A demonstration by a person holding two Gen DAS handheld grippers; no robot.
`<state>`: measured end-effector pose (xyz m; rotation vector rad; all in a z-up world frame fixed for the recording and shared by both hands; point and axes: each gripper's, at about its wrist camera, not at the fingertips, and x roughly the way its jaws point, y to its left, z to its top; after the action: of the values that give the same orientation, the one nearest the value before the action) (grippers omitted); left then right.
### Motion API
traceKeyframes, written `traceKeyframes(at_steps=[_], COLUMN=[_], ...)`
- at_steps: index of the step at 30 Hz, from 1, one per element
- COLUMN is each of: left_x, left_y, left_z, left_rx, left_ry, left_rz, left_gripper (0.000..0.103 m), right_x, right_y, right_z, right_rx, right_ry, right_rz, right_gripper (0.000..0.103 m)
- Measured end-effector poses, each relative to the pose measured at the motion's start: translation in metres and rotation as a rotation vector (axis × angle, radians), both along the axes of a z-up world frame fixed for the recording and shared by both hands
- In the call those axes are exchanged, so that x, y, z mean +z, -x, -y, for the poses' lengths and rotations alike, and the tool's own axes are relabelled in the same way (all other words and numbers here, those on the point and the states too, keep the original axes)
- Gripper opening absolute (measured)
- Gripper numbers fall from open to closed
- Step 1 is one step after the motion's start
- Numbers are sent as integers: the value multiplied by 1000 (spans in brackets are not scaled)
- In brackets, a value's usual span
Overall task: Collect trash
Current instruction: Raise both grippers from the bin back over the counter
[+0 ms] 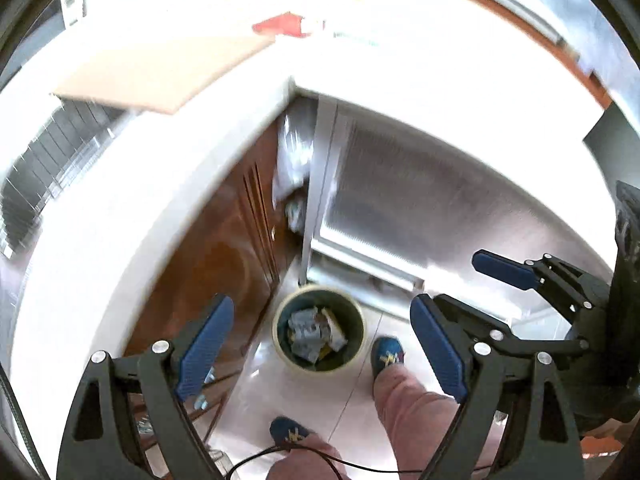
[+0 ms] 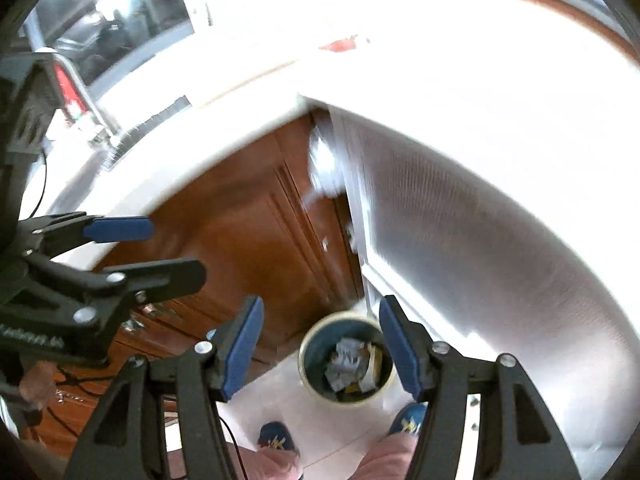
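With both sets of fingers spread and empty, round bin (image 1: 319, 330) on floor, crumpled paper and wrappers (image 1: 312, 334) inside

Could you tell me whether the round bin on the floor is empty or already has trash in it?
It has trash in it: the bin stands upright and uncovered, with crumpled paper and wrappers inside.

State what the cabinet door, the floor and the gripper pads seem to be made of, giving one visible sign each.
Cabinet door: likely varnished wood, reddish-brown with a sheen and routed grooves. Floor: probably glazed tile, pale and glossy with thin joint lines. Gripper pads: apparently blue rubber or plastic, finely ribbed.
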<state>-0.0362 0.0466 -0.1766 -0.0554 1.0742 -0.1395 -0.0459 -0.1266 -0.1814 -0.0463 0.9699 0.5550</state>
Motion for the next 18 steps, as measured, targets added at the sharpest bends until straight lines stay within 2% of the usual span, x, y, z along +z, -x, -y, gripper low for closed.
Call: traceKeyframes(at_steps=[5,8,11,14,18], left_x=[59,85,108,132,153], left_y=[-6,-12,-19,-33,-57], left_z=[-3,-2,1,3,5], left_rx=[11,16,20,28,47], left_ry=[-13,-27,-45,-53,-60], left_rz=[98,152,209,257,304], left_gripper=[89,89,89,89,90], right_x=[66,100,122,141,157], right_y=[-13,-22,-37,-59,-85], right_z=[5,14,22,32,41], right_rx=[49,58,62,55,56], right_ry=[-21,-36,-53,-62,-49], right_rz=[111,173,223,275,334], right_gripper=[61,61,62,71,71])
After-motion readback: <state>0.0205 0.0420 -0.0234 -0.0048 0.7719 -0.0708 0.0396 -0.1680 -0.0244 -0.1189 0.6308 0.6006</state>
